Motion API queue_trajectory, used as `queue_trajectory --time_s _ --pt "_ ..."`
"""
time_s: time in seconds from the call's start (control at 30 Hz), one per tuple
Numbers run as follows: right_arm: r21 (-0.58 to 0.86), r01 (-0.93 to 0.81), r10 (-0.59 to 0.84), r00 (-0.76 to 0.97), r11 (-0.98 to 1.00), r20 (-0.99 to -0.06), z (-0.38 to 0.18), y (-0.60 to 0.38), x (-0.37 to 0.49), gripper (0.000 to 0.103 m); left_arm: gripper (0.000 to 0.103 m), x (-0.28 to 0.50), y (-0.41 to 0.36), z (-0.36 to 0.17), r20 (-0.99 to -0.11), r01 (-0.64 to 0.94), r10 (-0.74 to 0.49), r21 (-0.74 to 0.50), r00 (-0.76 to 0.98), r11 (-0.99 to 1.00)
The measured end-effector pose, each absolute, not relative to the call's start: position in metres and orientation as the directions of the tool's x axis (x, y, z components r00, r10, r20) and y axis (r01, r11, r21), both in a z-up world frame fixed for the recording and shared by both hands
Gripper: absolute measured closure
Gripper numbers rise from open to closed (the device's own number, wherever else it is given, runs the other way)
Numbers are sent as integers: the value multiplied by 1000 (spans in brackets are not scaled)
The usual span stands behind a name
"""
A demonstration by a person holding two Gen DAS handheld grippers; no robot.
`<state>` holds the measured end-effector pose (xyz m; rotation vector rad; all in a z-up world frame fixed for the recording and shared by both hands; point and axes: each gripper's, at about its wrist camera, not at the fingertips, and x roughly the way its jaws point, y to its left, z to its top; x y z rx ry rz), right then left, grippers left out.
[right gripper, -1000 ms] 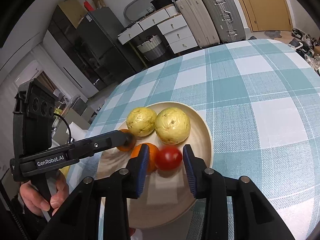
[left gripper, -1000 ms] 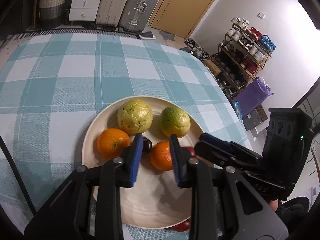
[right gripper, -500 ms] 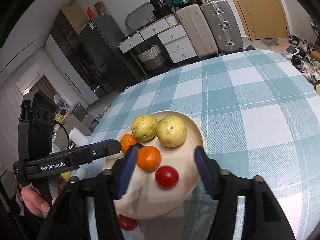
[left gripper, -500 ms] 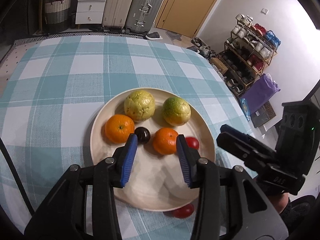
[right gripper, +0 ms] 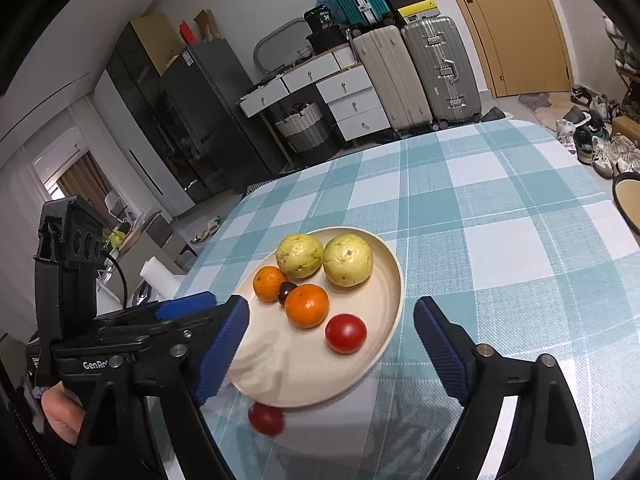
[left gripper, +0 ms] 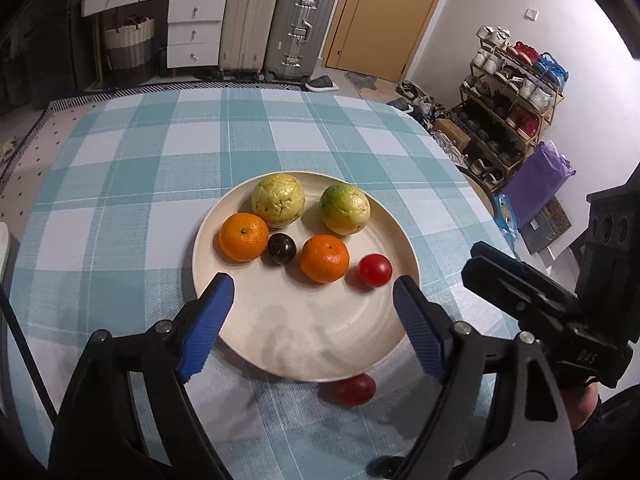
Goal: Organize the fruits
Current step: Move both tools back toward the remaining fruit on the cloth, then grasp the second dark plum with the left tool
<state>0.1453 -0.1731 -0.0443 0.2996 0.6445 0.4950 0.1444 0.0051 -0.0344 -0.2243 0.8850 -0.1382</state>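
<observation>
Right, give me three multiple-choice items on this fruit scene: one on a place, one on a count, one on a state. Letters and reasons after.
1. Where does the second red tomato lie?
A. on the checked tablecloth just outside the plate's near rim
B. on the plate between the oranges
C. between the right gripper's fingers

2. How many pieces of fruit are on the cream plate?
A. four
B. six
C. eight

3. How do the two grippers stand?
A. both shut on fruit
B. left shut, right open
C. both open and holding nothing

Answers: 1 A, it rests on the cloth by the rim in both views. 2 B, two yellow-green fruits, two oranges, one dark plum and one red tomato. 3 C, the left gripper and right gripper have wide gaps with nothing between the pads.
</observation>
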Motion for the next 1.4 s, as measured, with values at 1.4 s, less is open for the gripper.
queue_trajectory --time_s 1.4 --pt "317 -297 427 738 901 -522 -68 -193 46 0 1 31 -28 -87 -827 57 -246 -252 506 966"
